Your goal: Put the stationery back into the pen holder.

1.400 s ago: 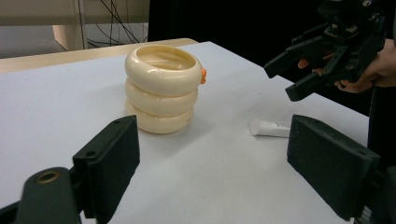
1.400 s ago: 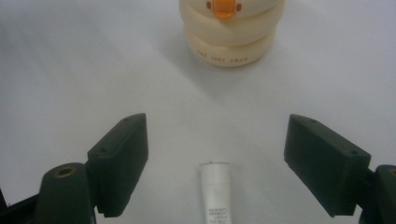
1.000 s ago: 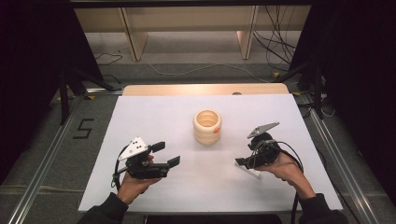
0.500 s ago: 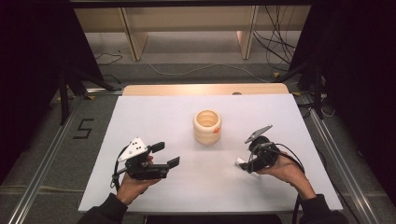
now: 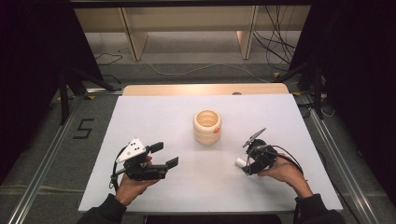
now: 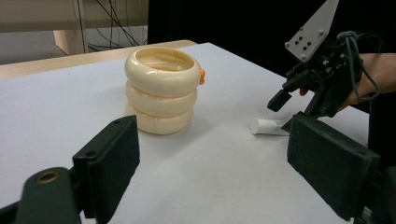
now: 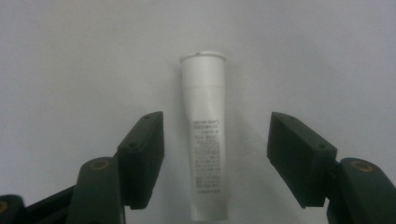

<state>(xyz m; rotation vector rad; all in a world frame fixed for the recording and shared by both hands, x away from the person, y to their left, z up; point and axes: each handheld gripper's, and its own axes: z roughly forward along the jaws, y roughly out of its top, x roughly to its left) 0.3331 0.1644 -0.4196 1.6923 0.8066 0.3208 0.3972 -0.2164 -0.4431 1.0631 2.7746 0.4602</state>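
a small white tube [image 7: 204,135] is seen lying flat on the white table [image 5: 154,116], toward the right edge and nearer the front edge than the back, with fine print on its side and its flanged end turned away from the right gripper [image 7: 215,158]. the right gripper is held low over the tube, tipped down at it, by a hand [image 5: 285,170] coming in from the front right corner. its fingers [image 7: 140,156] are released: they have just been closing, and the tube lies between them, but a clear gap is left on both sides and neither pad is pressed on it. from the left gripper view the same tube [image 6: 268,126] is seen on the table just under the right gripper [image 6: 299,109].

a stack of three cream rings [image 5: 208,127] stands upright near the middle of the table, well apart from the tube, with a small orange spot on the side turned toward the right edge.

the left gripper [image 5: 161,156] is held by a hand [image 5: 133,184] near the front left part of the table, pointed across toward the rings. its fingers [image 6: 109,163] are spread wide and released, with nothing between them.
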